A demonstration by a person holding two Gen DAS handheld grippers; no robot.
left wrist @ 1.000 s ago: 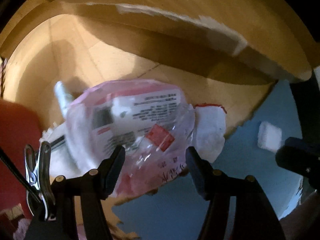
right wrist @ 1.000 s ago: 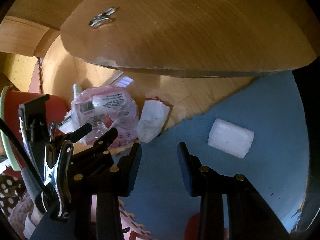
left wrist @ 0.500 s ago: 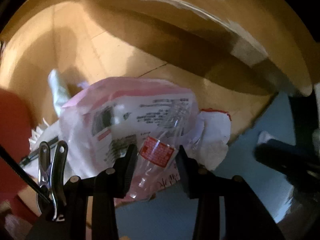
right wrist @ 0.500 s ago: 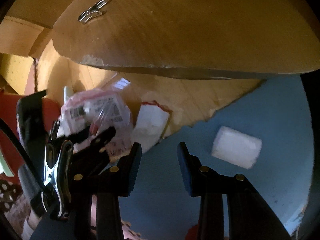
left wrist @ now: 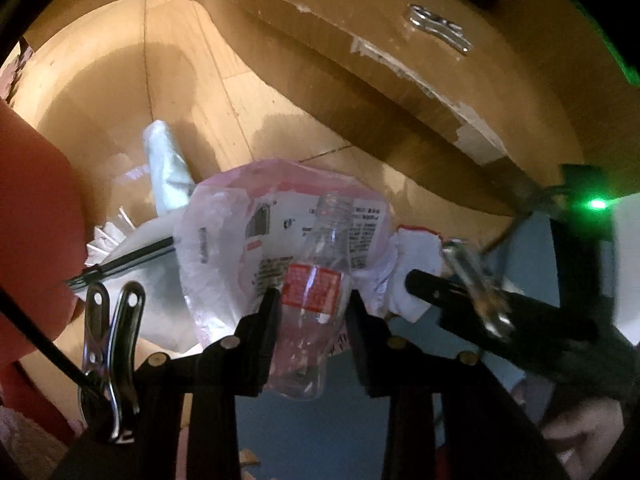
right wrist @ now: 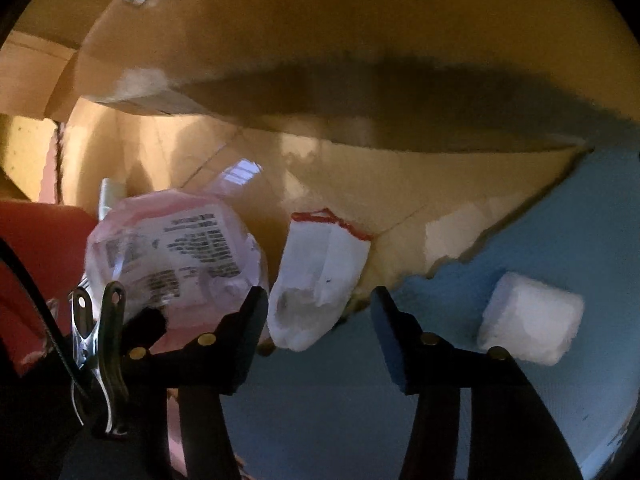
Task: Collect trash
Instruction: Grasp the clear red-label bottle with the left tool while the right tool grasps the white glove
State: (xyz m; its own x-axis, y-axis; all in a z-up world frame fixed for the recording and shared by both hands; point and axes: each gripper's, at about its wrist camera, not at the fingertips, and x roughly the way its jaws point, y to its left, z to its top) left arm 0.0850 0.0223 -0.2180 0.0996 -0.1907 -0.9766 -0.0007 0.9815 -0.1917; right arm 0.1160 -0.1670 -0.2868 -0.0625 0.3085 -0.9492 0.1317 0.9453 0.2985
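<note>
My left gripper is shut on a clear plastic bottle with a red label, its open neck pointing away from me. Behind it lies a pink and white plastic bag with printed text, on the wooden floor. A white wrapper with a red edge lies to the right of the bag. My right gripper is open just in front of that white wrapper. The pink bag also shows in the right wrist view. A white block lies on the blue mat at the right.
A red bin stands at the left. More white wrappers lie behind the bag. A wooden cabinet with a metal handle overhangs the floor. The blue mat covers the near floor.
My left gripper closed on the clear bottle and lifted it free of the pink bag. My right gripper moved closer to the white wrapper and opened wider.
</note>
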